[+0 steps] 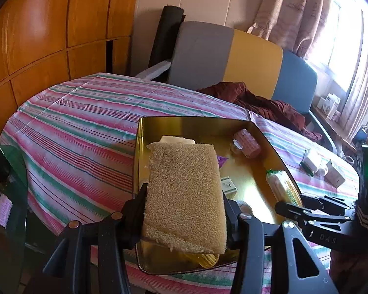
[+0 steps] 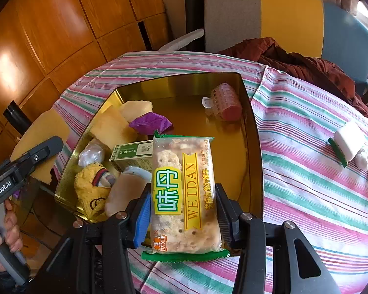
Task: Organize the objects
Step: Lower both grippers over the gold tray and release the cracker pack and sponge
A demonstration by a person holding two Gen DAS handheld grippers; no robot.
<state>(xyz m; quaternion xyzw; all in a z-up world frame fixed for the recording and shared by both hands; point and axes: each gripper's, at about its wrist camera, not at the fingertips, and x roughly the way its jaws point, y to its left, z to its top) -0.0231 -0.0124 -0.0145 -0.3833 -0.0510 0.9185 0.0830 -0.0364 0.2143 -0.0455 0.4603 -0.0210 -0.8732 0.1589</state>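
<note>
**Grippers loaded above the gold tray's near rim**

Your left gripper (image 1: 184, 210) is clamped on a tan sponge (image 1: 184, 193), its pads pressing the sponge's two long sides. The sponge juts forward over the near left part of the gold tray (image 1: 272, 144), hiding much of the floor beneath it.

Your right gripper (image 2: 182, 210) is closed on a WEIDAN cracker packet (image 2: 184, 193), held by its long edges. The packet's green crimped end hangs just outside the tray's near rim, over the striped tablecloth (image 2: 306, 171); its far end reaches in above the tray floor.

Inside the tray, the left half is crowded: a green box (image 2: 132, 156), a yellow plush toy (image 2: 90, 191), a purple wrapper (image 2: 149, 122) and pale foam pieces (image 2: 125, 120) lie packed together. A pink hair roller (image 2: 223, 103) sits alone near the far right corner. Between the roller and your packet the floor is bare, so that right-hand strip is the open room you have.

The tray walls stand upright and the right wall runs close beside your right finger. Outside it, the cloth is free as far as a white block with a green edge (image 2: 346, 142), well apart to the right. In the right wrist view your left gripper sits beyond the tray's left wall.
</note>
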